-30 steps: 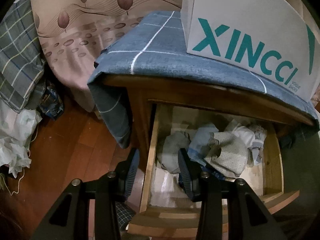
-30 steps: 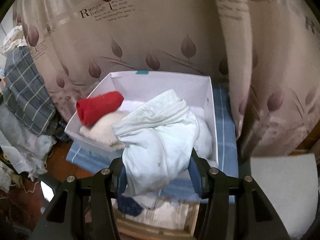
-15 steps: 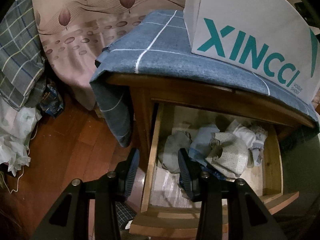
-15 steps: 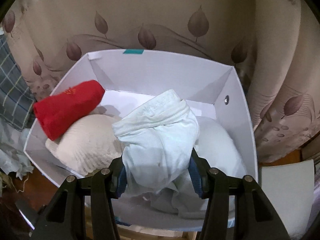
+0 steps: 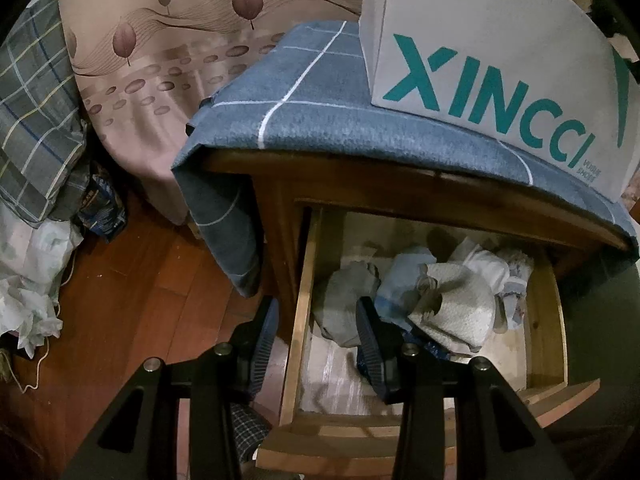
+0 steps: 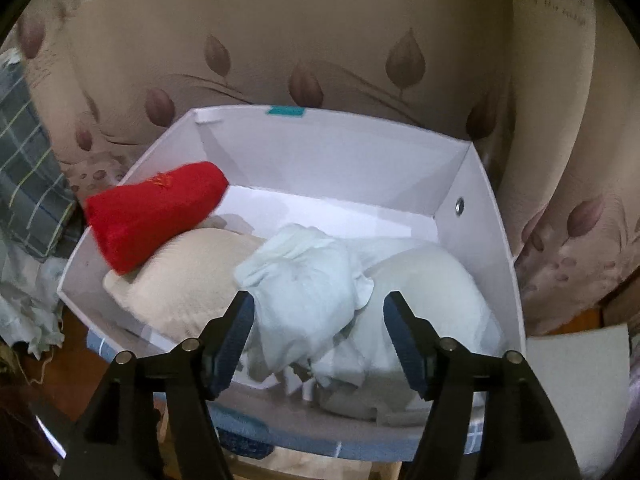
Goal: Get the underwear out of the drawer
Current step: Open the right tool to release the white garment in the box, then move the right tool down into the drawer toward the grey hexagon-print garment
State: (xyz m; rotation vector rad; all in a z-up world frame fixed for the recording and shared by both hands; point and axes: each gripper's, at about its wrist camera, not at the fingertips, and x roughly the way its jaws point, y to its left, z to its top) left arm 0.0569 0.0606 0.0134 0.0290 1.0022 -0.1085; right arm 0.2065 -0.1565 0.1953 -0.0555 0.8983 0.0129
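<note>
In the left wrist view the wooden drawer stands pulled out, with several crumpled pieces of underwear in grey, pale blue and white inside. My left gripper is open and empty, hovering over the drawer's left wall. In the right wrist view my right gripper is open above the white box. A pale mint piece of underwear lies loose in the box between the fingers, on top of white and cream clothes, beside a red roll.
The white box with teal lettering sits on a blue checked cloth covering the cabinet top. A leaf-patterned curtain hangs behind. Plaid fabric and bags lie on the wood floor at left.
My right gripper has opened and let go of the pale mint underwear, which now lies in the white box. The left gripper has stayed open over the drawer, hardly moving.
</note>
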